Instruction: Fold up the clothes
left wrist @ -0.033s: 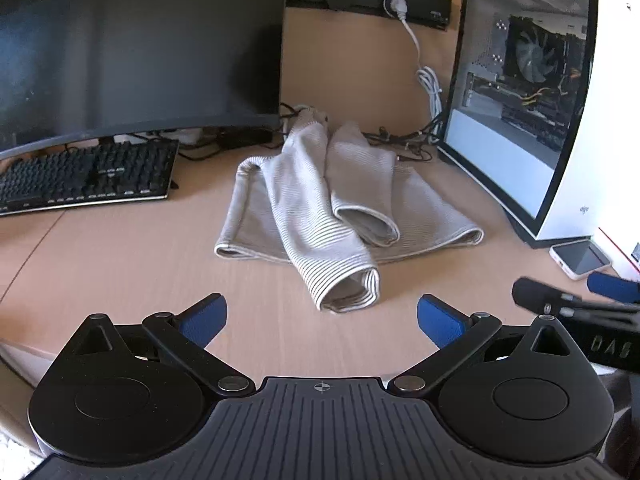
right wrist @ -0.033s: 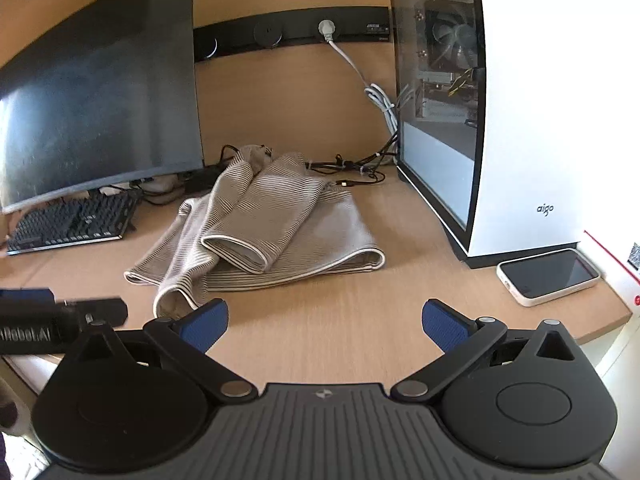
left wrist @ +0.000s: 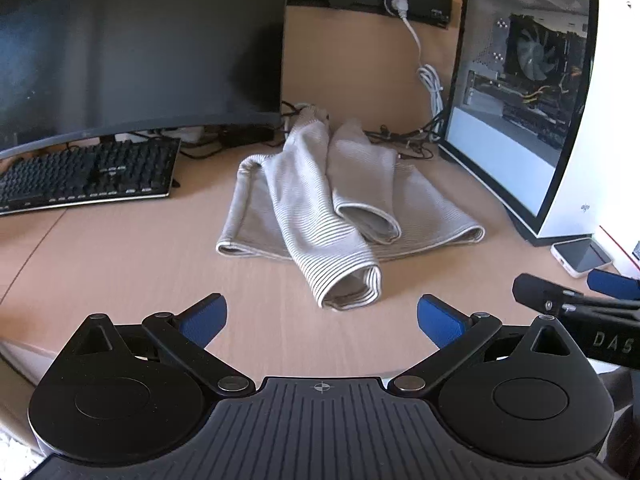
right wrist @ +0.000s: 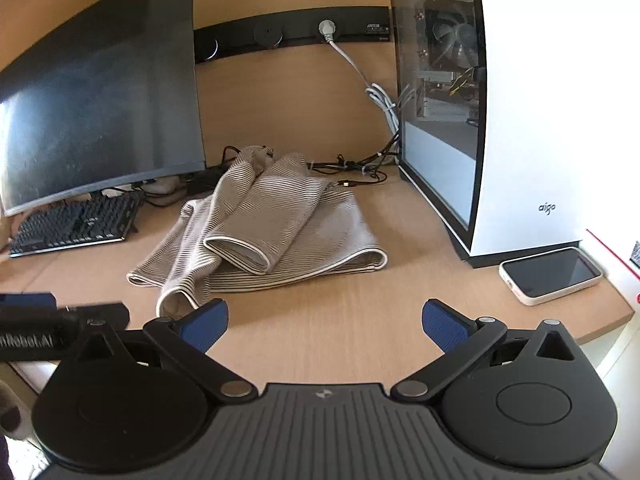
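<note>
- The grey, finely striped knit garment (left wrist: 352, 208) lies on the light wooden desk (left wrist: 120, 272), between the dark curved monitor (left wrist: 140, 48) and the white computer case with a glass side (left wrist: 560, 120).
- Its body lies flat; both sleeves are laid over it, running from the far collar toward the claws.
- The left claw (left wrist: 322, 316) is wide open and holds nothing; the longer sleeve's cuff lies straight ahead of it, close.
- The right claw (right wrist: 325, 322) is also wide open and empty; the garment lies ahead and to its left.
- So the left claw is nearer to the cuff.
- Whether this is a half-made fold or a finished one, I cannot judge.
- Only the right view shows the whole white-cased phone (right wrist: 552, 274) and the hem's right corner clearly.
</note>
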The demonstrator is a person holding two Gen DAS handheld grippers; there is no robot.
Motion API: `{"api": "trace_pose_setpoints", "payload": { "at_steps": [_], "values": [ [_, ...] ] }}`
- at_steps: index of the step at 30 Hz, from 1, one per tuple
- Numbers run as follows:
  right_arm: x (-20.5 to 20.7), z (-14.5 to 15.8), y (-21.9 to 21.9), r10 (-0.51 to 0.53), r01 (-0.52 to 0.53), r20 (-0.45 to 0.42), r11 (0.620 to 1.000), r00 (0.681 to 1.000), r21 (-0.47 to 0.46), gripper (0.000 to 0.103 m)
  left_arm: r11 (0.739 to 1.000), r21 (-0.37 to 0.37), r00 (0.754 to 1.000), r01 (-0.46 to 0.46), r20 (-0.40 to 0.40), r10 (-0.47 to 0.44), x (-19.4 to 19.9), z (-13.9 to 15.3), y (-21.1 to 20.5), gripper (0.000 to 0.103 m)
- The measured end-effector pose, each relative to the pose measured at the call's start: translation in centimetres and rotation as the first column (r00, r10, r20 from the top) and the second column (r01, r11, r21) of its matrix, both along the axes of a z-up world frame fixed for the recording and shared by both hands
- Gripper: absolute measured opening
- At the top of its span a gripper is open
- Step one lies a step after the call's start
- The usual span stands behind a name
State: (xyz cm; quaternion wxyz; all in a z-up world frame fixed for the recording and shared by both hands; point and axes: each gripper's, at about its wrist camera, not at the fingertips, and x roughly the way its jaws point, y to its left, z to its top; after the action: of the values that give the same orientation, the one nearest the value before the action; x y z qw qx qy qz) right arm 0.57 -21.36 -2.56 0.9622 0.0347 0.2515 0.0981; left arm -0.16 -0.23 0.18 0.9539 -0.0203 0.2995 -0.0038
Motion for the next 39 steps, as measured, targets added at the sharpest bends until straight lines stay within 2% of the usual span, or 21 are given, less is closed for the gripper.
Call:
{"api": "trace_pose_setpoints", "payload": {
  "at_steps": [11, 39],
  "values": [
    [-0.4, 0.2, 1.7, 0.035, -0.034, 0.012, 0.997, 0.999, -0.076, 0.103, 1.0, -0.021, 1.0, -0.015, -0.021, 0.014, -1.4, 1.3, -1.6, 0.103],
    [-0.7, 0.1, 1.9, 0.051, -0.052, -0.012, 0.997, 0.999, -0.064, 0.103, 0.999, -0.037, 0.999, -0.016, -0.039, 0.014, -1.8, 1.3, -1.3, 0.103]
  ]
}}
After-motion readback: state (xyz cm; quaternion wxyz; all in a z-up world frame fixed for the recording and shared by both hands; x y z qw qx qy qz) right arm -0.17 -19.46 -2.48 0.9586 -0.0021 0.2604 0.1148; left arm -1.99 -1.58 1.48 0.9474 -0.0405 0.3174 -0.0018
